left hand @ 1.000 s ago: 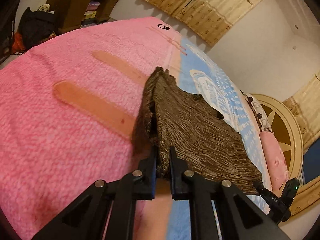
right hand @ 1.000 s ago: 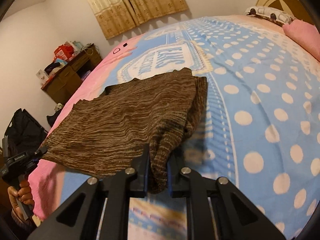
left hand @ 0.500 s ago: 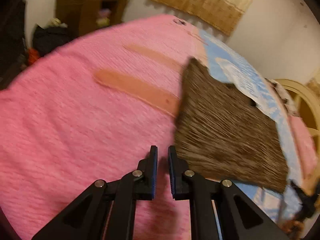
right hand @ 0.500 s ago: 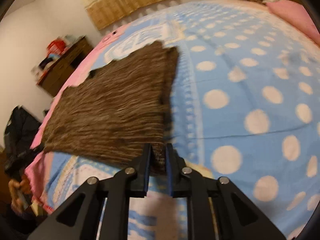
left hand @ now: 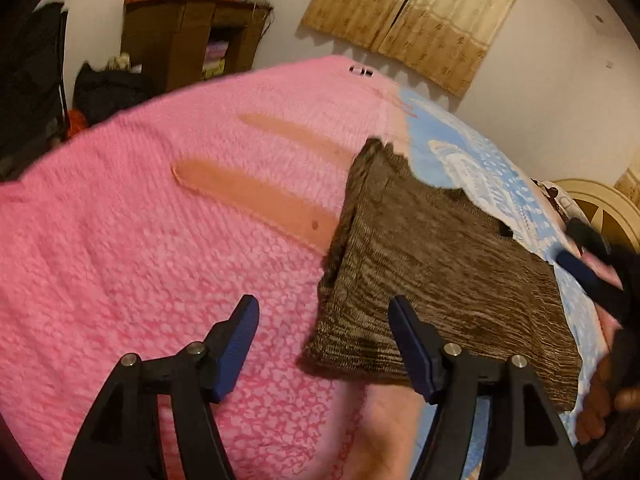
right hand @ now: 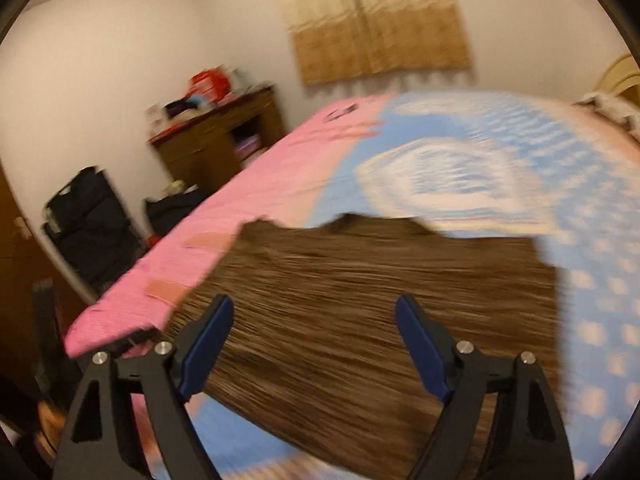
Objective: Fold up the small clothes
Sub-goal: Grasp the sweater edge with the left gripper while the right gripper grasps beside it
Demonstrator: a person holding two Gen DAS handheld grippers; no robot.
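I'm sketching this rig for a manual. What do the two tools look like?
Both match: the left tool and right tool have black angular frames with triangular cut-outs, silver round bolts at the joints, and flat dark-blue fingers.

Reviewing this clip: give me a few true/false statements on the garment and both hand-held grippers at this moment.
1. The left hand-held gripper is open. True.
2. The right hand-held gripper clamps the brown knit garment. False: it is open and holds nothing.
3. The garment lies flat on the bedspread. True.
4. The garment lies wholly on the pink part. False: it spans pink and blue.
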